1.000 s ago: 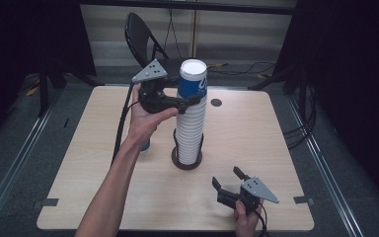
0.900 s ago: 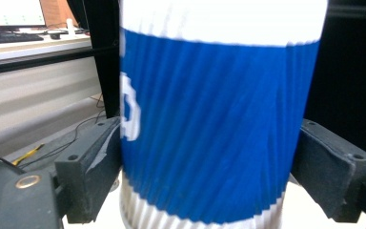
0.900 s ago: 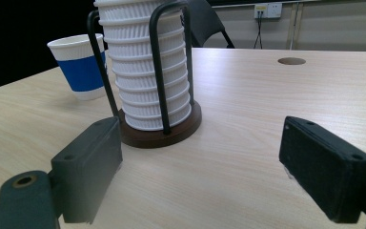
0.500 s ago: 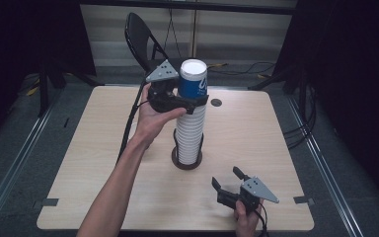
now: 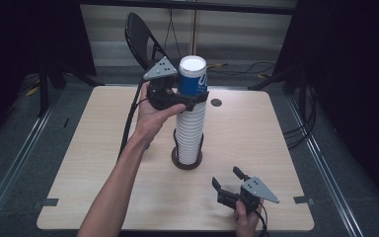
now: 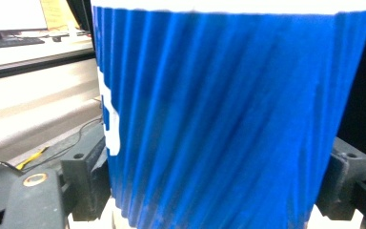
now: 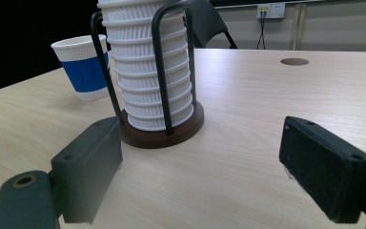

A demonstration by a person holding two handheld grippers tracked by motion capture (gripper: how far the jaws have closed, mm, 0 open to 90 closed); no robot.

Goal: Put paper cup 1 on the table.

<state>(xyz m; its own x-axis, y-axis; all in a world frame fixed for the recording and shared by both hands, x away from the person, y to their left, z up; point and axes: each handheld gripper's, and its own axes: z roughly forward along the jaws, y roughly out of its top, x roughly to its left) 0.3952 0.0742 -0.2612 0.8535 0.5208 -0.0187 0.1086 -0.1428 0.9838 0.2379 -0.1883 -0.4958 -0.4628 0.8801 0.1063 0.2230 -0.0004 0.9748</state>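
A tall stack of white ribbed paper cups [image 5: 191, 133] stands in a black wire holder with a round brown base [image 5: 186, 162] at mid-table. The top cup [image 5: 192, 79] is blue with a white rim. My left gripper [image 5: 197, 96] reaches it from the left at sleeve height. Its jaws have just been closing with this blue cup [image 6: 228, 114] between them, and both pads now lie against its sides. My right gripper [image 5: 226, 176] rests near the front edge, open, nothing between its jaws [image 7: 200, 157], aimed at the holder base [image 7: 162, 136].
A second blue-banded cup [image 7: 83, 67] stands on the table left of the holder. A round cable hole [image 5: 216, 102] lies in the table behind the stack. A black folding chair [image 5: 140, 37] stands beyond the far edge.
My left gripper has shifted a little to the right onto the top cup, and its jaws have narrowed around it. The right gripper has stayed where it was.
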